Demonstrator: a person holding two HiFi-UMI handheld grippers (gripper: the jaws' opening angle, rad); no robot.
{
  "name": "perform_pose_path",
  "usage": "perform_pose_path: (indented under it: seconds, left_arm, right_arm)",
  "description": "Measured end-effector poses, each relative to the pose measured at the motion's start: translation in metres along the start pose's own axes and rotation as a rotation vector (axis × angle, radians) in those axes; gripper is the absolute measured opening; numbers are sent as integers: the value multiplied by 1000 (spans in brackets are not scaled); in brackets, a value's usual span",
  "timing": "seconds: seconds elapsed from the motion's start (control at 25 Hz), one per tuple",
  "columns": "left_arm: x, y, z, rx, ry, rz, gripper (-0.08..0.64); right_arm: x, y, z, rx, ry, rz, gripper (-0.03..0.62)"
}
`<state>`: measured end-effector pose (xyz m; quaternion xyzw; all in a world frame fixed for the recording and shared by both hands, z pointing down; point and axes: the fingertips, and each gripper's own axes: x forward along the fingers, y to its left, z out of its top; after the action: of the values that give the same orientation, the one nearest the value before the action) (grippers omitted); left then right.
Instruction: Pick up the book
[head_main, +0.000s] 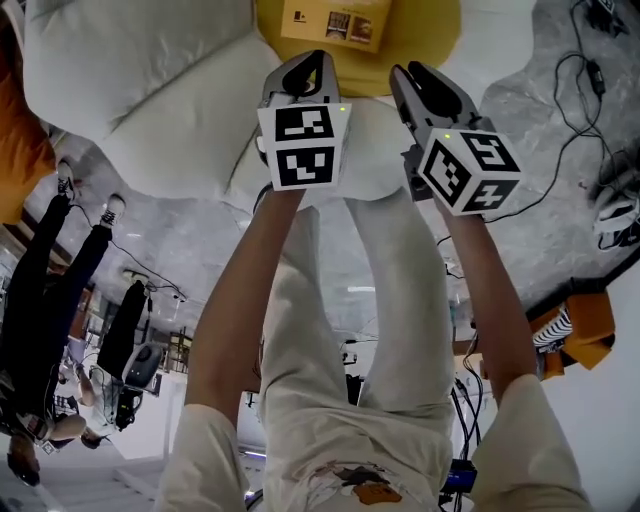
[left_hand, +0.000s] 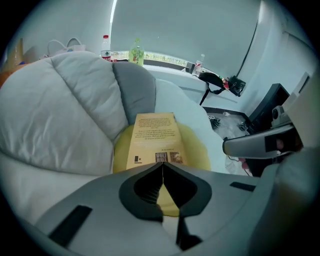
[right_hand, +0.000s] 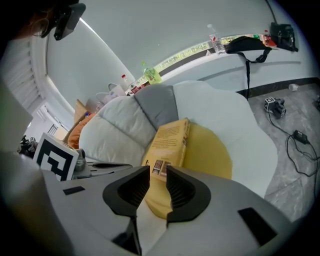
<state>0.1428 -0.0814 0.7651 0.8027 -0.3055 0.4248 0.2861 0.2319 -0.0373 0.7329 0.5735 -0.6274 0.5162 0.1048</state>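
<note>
Book (left_hand: 154, 137) flat on yellow cushion (right_hand: 210, 150), mid white padded seat (left_hand: 60, 115). Lies just ahead of both tongs, near short edge toward them, long axis running away. Left tongs (left_hand: 162, 169) pressed together, empty, dead in line w/ book. Right tongs (right_hand: 157, 172) partly apart, nothing betw., aimed at near edge; prob. the grabber.

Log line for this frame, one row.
phase: pre-grasp | book: on yellow cushion, untouched | left claw: shut, empty | right claw: open, empty
</note>
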Motion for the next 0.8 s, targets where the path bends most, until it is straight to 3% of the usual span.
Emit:
perform_pose_path:
  seconds: [0.52,0.8]
  left_arm:
    - [42,38,-18,-29,-2,46,10]
    - [55,51,-22,-13,-12,46,46]
  right_arm:
    - [32,-9,-18,-7,29,30,147]
    - [51,-17,-27,13,47,38,186]
